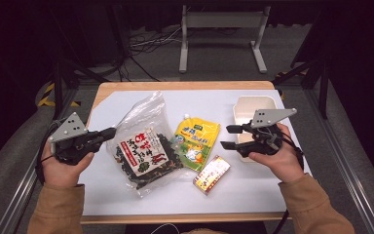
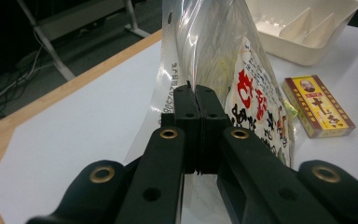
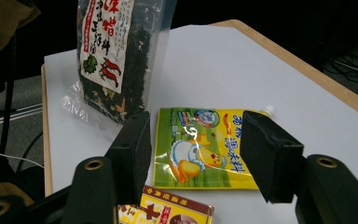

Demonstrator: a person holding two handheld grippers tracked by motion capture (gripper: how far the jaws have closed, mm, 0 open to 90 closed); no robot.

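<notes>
Two grippers going at once here, one in each of my hands. My left gripper (image 1: 109,132) has its jaws pinched tight on the clear edge of the seaweed bag (image 1: 143,148), so the plastic sits right between the pads with no gap showing. You can see it best in the left gripper view, where the bag (image 2: 242,88) rises straight up out of the closed jaws and leans a bit to the right. The bag's lower part sits on the white sheet (image 1: 253,190) at the left of the table. My right gripper (image 1: 228,137) is over at the right side, jaws standing well apart with nothing in them. In the right gripper view the green-yellow sauce pouch (image 3: 205,149) lies flat on the sheet beyond the two pads, not touching either. The small yellow box (image 1: 212,174) lies just beside that pouch, nearer to me, and the cream tray (image 1: 246,107) sits behind my right hand (image 1: 280,158).
</notes>
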